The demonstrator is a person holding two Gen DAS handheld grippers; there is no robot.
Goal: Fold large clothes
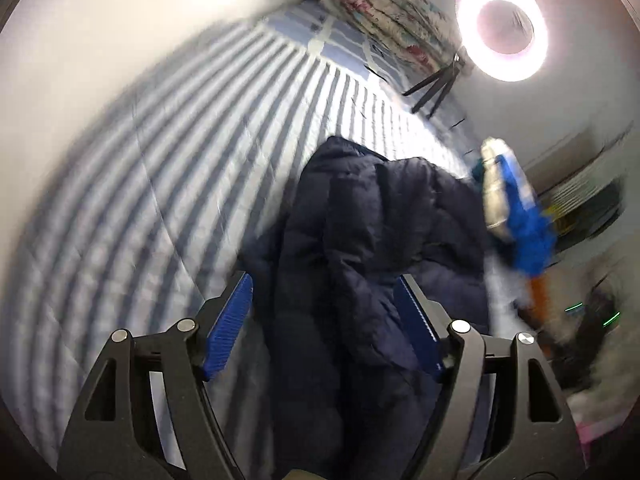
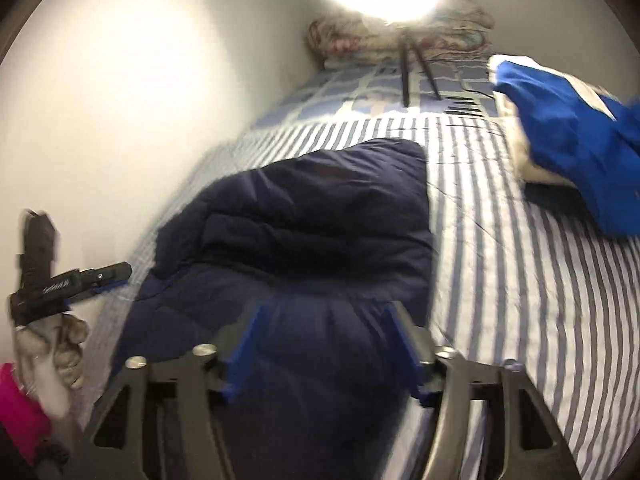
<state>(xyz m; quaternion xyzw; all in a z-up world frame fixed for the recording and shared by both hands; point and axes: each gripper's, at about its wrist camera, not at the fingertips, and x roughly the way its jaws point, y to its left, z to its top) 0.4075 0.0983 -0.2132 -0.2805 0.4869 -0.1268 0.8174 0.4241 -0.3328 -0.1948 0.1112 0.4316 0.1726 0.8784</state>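
A dark navy padded jacket (image 1: 380,232) lies crumpled on the striped bed sheet (image 1: 120,200). My left gripper (image 1: 325,278) hangs over its near end with the jaws wide apart; puffy fabric bulges up between the blue pads (image 1: 230,320) and neither pad presses on it. In the right wrist view the same jacket (image 2: 312,216) spreads away from me. My right gripper (image 2: 326,308) stands open just above its near edge, with nothing gripped. The left gripper (image 2: 72,280) also shows at the far left there, held by a gloved hand (image 2: 60,344) beside the jacket's edge.
A blue and cream garment (image 2: 568,152) lies bunched at the right of the bed (image 2: 520,280). A ring light (image 1: 502,32) on a tripod (image 1: 436,84) and a floral bundle (image 1: 384,12) stand at the far end. A white wall (image 2: 120,100) runs along the left.
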